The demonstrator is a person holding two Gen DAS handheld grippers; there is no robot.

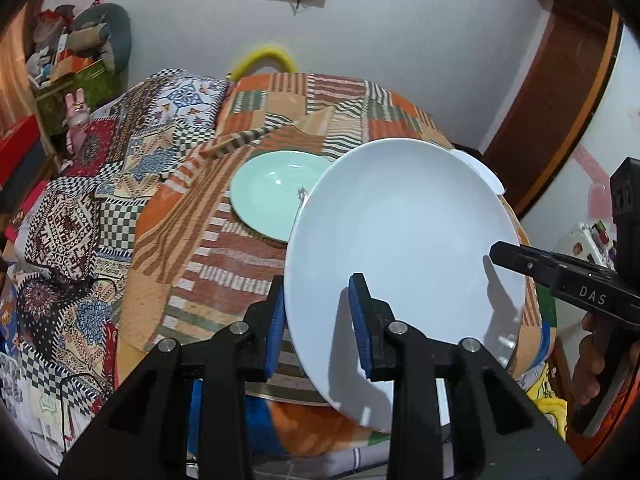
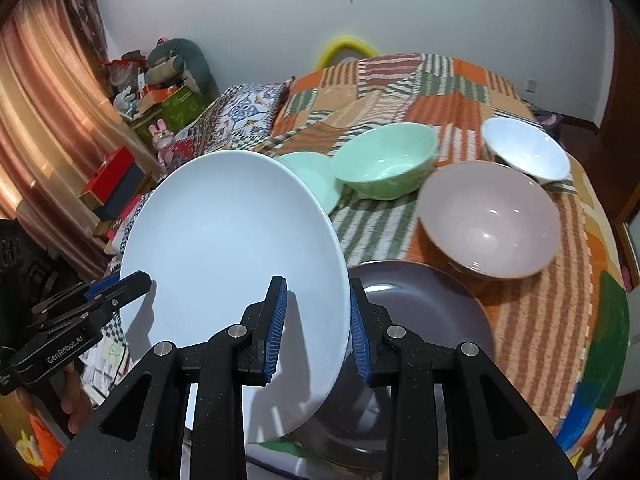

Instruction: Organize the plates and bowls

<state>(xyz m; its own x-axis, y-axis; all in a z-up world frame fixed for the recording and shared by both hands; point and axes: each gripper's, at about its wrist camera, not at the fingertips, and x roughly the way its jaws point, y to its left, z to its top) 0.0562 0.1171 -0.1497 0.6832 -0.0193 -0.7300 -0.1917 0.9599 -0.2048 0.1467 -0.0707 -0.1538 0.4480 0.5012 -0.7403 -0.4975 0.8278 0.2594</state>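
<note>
A large white plate is held tilted above the table by both grippers. My left gripper is shut on its left rim, and my right gripper is shut on its right rim. The right gripper shows in the left wrist view, the left one in the right wrist view. A mint green plate lies beyond. A dark purple plate lies under the white one. A green bowl, a pink bowl and a white bowl stand behind.
The table wears an orange patchwork cloth. A bed with patterned covers lies to the left. Boxes and toys are piled by the far wall. A wooden door frame stands at the right.
</note>
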